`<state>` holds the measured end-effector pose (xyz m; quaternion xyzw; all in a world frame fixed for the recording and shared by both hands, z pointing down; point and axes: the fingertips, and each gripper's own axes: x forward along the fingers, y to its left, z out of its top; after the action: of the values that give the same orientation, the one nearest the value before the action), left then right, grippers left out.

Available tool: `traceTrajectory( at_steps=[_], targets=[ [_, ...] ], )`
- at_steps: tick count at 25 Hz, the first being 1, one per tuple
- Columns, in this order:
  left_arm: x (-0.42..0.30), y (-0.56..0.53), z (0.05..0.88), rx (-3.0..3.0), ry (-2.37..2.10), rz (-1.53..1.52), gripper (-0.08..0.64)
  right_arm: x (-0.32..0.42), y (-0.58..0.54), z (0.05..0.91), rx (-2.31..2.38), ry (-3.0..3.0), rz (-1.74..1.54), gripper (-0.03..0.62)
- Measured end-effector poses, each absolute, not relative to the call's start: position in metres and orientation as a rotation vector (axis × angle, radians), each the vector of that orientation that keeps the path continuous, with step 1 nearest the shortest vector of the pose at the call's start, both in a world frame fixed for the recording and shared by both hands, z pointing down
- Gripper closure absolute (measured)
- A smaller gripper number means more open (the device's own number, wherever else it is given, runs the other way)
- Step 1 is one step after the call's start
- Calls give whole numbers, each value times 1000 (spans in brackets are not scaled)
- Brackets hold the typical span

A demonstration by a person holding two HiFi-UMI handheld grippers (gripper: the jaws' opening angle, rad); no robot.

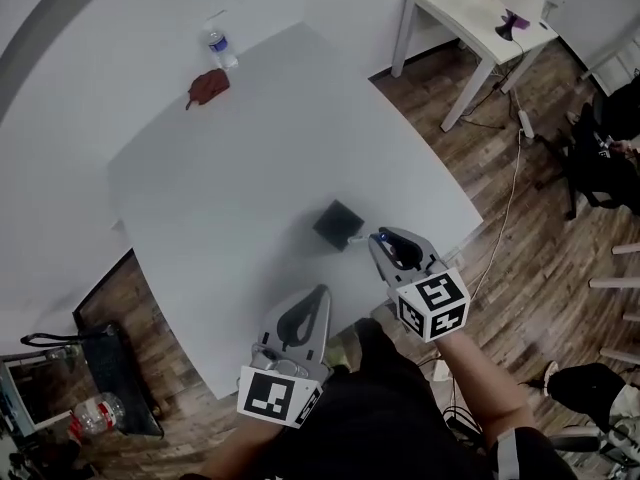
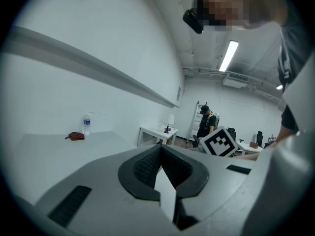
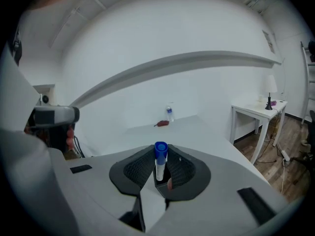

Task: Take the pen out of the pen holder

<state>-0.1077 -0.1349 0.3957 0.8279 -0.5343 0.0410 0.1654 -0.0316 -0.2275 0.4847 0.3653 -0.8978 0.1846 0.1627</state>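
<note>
A black square pen holder (image 1: 338, 225) stands on the white table (image 1: 250, 178) near its front edge. My right gripper (image 1: 380, 236) hangs just right of the holder, shut on a pen (image 3: 160, 167) with a white barrel and a blue cap (image 3: 160, 149). In the right gripper view the pen stands upright between the pads, cap on top. Its lower end points toward the holder, and I cannot tell whether it is clear of the rim. My left gripper (image 1: 320, 292) sits lower left, over the table's front edge, its jaws together with nothing between them (image 2: 160, 149).
A water bottle (image 1: 221, 48) and a red cloth (image 1: 208, 86) lie at the table's far corner. A white side table (image 1: 480, 18) with a small lamp stands to the right, with cables and a chair (image 1: 600, 158) on the wooden floor. A person (image 2: 206, 122) stands far back.
</note>
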Motion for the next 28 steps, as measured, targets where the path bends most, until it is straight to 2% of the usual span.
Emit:
traceTrajectory(
  at_steps=[19,28],
  targets=[
    [-86,-81,351,2553,-1400,59,554,-27,-128,352,1151,-2722,401,515],
    [-91,-63,339,2569,-1428,15,555,-36,-100,337,1141,-2747,366,515]
  ],
)
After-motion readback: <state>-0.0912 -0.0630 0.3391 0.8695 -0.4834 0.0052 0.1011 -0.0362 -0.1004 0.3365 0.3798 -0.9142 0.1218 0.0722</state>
